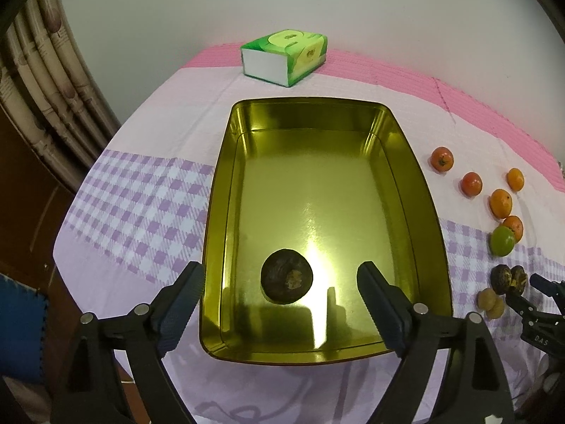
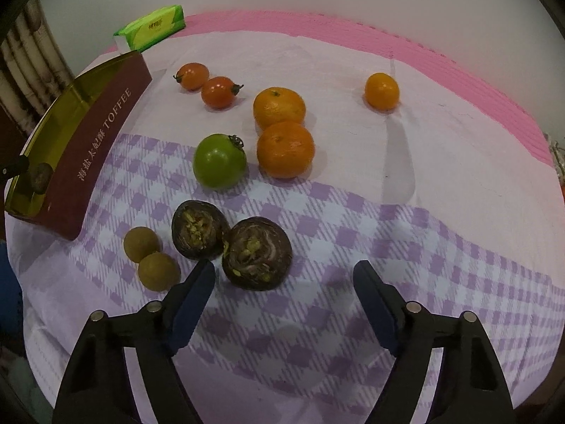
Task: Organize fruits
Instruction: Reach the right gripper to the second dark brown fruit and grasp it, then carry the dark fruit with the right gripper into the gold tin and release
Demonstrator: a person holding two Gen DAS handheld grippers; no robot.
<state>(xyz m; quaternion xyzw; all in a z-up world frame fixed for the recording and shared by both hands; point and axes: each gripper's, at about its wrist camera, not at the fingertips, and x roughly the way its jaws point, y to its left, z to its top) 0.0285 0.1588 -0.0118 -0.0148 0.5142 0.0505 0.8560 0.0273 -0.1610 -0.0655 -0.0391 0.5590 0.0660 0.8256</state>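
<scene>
A gold tin tray lies on the cloth with one dark brown fruit in its near part. My left gripper is open over the tray's near end, its jaws either side of that fruit and above it. My right gripper is open and empty just before two dark brown fruits. Beyond them lie two small tan fruits, a green fruit, three oranges and two red tomatoes. The tray's red side shows at left.
A green tissue pack lies behind the tray near the wall; it also shows in the right wrist view. The table has a checked purple and pink cloth. Curtains hang at left. The right gripper shows at the left wrist view's right edge.
</scene>
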